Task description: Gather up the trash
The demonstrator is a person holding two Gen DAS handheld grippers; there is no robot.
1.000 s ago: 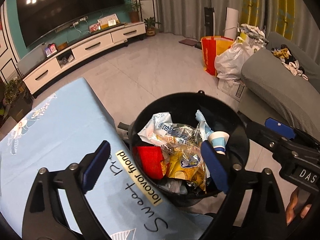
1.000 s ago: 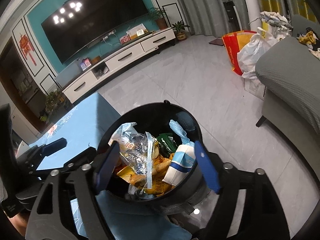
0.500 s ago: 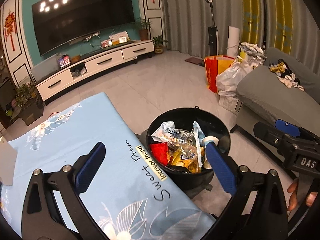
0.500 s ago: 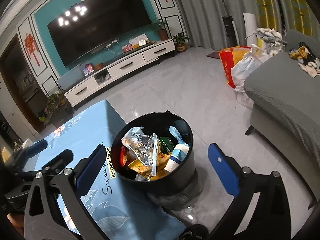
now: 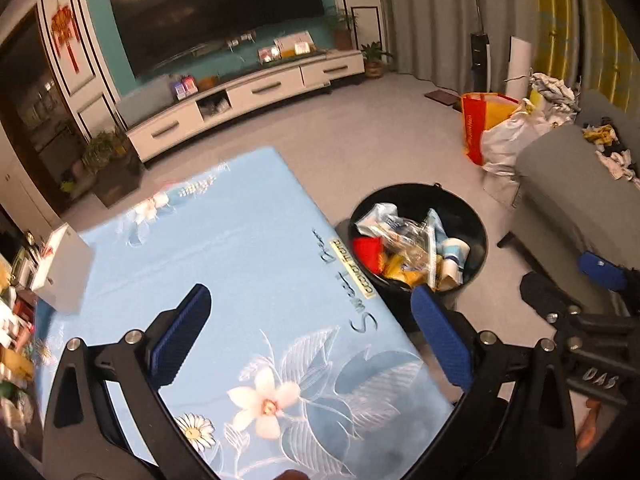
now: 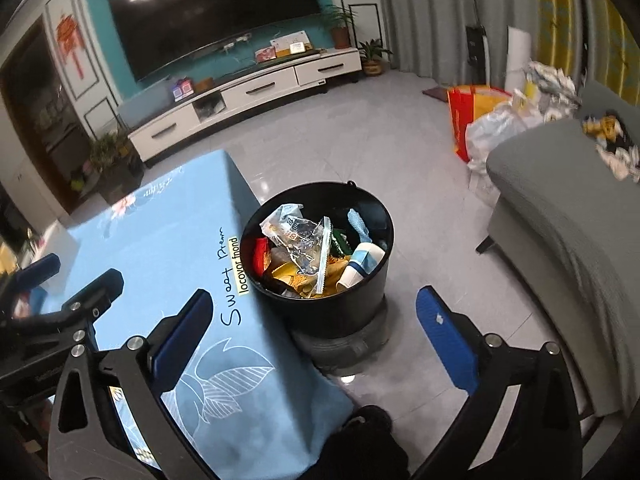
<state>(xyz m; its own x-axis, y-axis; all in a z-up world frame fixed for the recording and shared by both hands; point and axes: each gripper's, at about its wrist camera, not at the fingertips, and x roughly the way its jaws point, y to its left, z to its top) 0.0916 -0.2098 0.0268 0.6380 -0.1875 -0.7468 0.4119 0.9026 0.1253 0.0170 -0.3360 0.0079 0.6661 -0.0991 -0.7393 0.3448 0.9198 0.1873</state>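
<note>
A black bin (image 5: 478, 220) (image 6: 340, 316) stands on the floor against the table's right edge. It is filled with wrappers (image 5: 404, 248) (image 6: 308, 252) and a paper cup (image 5: 454, 252) (image 6: 362, 266). My left gripper (image 5: 310, 296) hangs open over the light blue flowered tablecloth (image 5: 224, 248) with nothing between its fingers. My right gripper (image 6: 315, 295) is open too, above and in front of the bin, and holds nothing. Each gripper shows at the edge of the other's view: the right gripper (image 5: 572, 280) and the left gripper (image 6: 74, 274).
A white box (image 5: 60, 272) sits at the table's left end. A grey sofa (image 6: 560, 220) stands to the right of the bin. Behind it are an orange bag (image 5: 480, 120) and a white bag (image 5: 508, 140). A white TV stand (image 5: 248, 92) lines the far wall.
Both grippers have lifted up and back from the bin, which now looks smaller and farther. The right jaws have spread wider. The left view now takes in most of the tablecloth.
</note>
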